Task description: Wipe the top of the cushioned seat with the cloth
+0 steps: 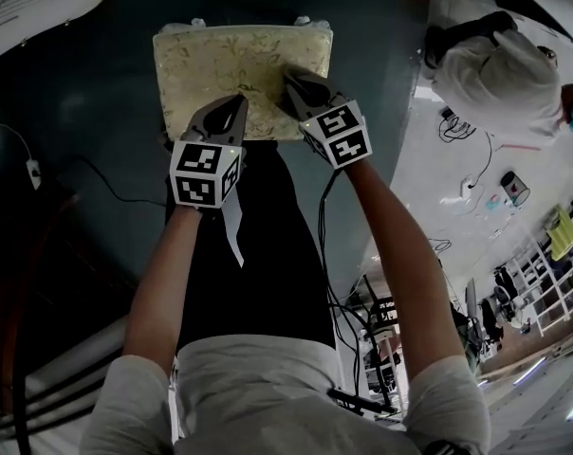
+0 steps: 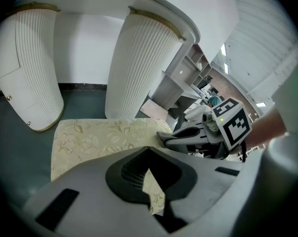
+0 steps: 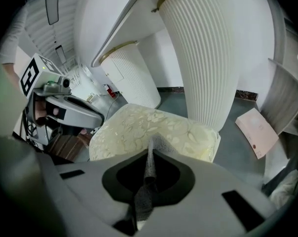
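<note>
**Right gripper**: jaws pinched on the cloth, a grey mesh fabric running as a folded strip down the slit between them. A small patch of it shows past the tips and lies against the cushioned seat. In the head view this gripper's tips rest on the seat top at about 4 o'clock from its centre. The cloth is hidden beneath them there.

**Left gripper**: jaws pressed together at the tips. A thin sliver of pale leaf-patterned fabric shows in the slit behind them. Whether it is held or only seen through the gap cannot be told. In the head view its tips lie over the seat's near edge at about 6 o'clock. A white strip hangs below its marker cube.

**Seat:** square, cream-yellow with a leaf pattern. It is at 12 o'clock in the head view and stands on a dark green floor.

**Surroundings:**
- Two white fluted legs stand on the floor just behind the seat, at 11 and 1 o'clock from it in the left gripper view.
- A flat pink board lies on the floor at 3 o'clock from the seat in the right gripper view.
- A second person in white is at 2 o'clock in the head view, well apart from the seat.
</note>
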The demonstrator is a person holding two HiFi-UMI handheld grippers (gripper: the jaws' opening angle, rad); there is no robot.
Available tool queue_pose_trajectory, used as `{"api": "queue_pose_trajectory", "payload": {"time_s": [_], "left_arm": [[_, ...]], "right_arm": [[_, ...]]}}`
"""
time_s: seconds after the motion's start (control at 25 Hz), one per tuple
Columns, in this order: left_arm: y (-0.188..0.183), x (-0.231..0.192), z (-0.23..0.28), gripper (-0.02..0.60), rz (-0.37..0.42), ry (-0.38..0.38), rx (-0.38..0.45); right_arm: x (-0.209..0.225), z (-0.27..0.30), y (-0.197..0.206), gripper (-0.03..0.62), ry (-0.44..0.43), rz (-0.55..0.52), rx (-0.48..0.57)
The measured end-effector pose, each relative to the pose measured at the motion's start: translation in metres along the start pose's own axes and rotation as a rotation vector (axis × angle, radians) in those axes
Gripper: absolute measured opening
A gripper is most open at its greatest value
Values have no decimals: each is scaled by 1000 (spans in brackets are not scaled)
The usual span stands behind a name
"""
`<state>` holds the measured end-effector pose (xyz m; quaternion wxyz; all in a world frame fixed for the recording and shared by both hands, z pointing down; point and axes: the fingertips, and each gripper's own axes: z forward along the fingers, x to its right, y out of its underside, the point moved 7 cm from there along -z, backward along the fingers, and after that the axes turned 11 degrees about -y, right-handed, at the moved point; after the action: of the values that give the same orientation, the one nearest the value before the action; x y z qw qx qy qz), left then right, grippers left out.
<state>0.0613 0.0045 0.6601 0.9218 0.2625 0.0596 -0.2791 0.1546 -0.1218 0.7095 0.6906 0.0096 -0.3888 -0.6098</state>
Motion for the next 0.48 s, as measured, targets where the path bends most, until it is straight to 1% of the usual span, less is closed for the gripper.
{"api": "queue_pose_trajectory", "payload": {"time_s": [0.2, 0.36, 0.48], "left_arm": [[-13, 0, 3, 14, -6, -17, -3], [-31, 6, -4, 14, 27, -13, -6], [-47, 7, -16, 14, 58, -10, -1]], "right_arm": [[20, -4, -20, 20, 11, 3, 29], [34, -9, -33, 20, 30, 5, 45], [43, -13, -40, 20, 71, 16, 46]]}}
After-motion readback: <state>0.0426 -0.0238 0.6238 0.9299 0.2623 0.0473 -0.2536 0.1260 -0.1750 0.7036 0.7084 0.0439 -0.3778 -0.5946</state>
